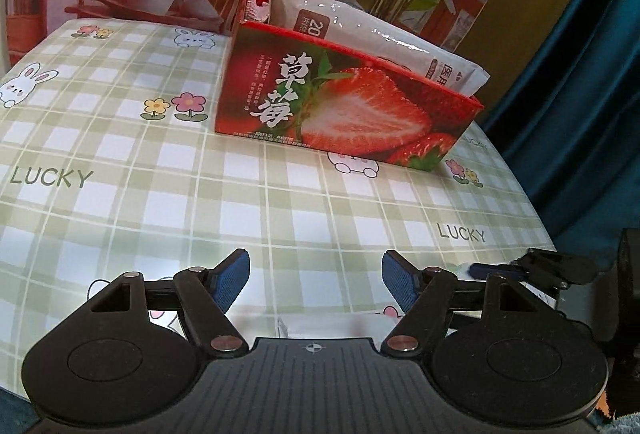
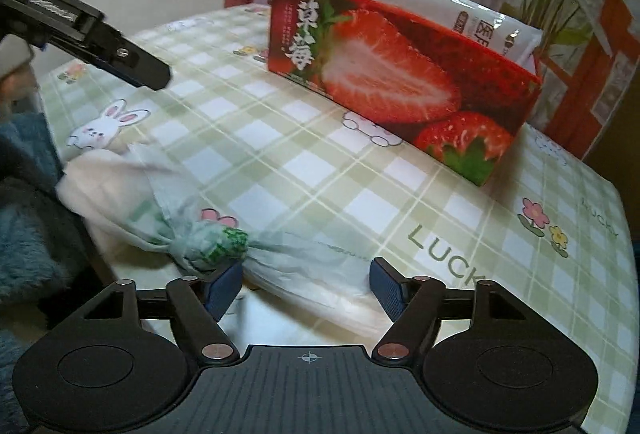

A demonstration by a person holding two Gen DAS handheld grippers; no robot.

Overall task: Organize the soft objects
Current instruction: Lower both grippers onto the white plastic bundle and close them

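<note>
Green checked tablecloth (image 1: 280, 202); far, red strawberry-printed cardboard box (image 1: 344, 106) holding grey plastic pack (image 1: 372, 26). Near, knotted pale plastic bag (image 2: 192, 230), partly hidden, between spread right gripper (image 2: 306, 284). Left gripper (image 1: 316, 278) spread, holding nothing.

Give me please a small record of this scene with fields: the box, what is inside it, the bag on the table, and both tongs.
box: red strawberry box, upright on the checked tablecloth
inside box: white pouch leaning out over the rim; a pink item behind it, unclear
loose item: tied plastic bag near the table's edge, outside the box
right tongs: open, bag lies between the fingers, not gripped
left tongs: open, holding nothing
</note>
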